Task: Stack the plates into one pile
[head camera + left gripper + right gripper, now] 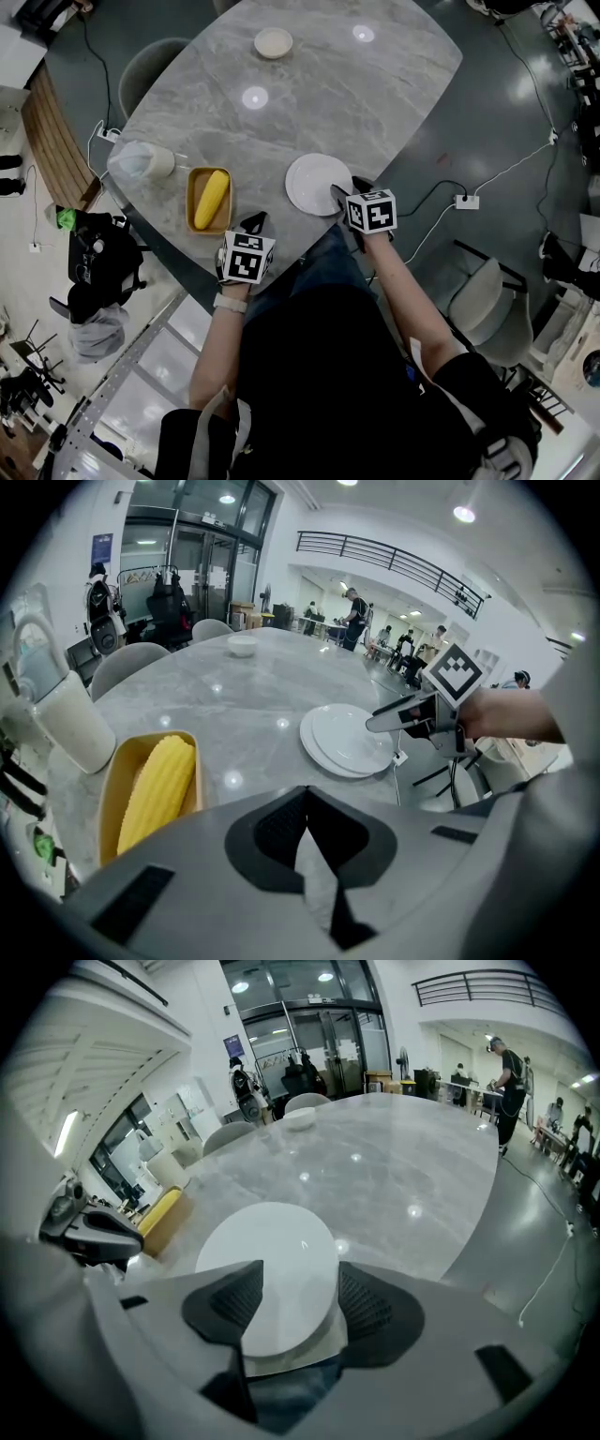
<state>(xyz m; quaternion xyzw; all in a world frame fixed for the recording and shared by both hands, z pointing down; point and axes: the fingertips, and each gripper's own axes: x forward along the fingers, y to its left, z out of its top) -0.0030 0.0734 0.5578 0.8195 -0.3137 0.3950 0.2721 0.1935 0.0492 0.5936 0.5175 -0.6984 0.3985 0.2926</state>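
Two white plates (314,183) lie one on the other near the front edge of the grey marble table (309,94); in the left gripper view the plates (342,742) show as a slightly offset pile. My right gripper (345,193) is at the pile's near right rim. Its jaws stand wide open on either side of the plates' (272,1269) near edge, and the pads do not press on it. My left gripper (255,221) hovers at the table's front edge, left of the plates and just below the corn tray, with its jaws closed together and nothing between them.
A yellow tray (192,178) holding a corn cob (211,198) sits left of the plates. A white jug (141,159) stands at the table's left corner, and a small white bowl (273,42) at the far side. Grey chairs (487,300) and floor cables surround the table.
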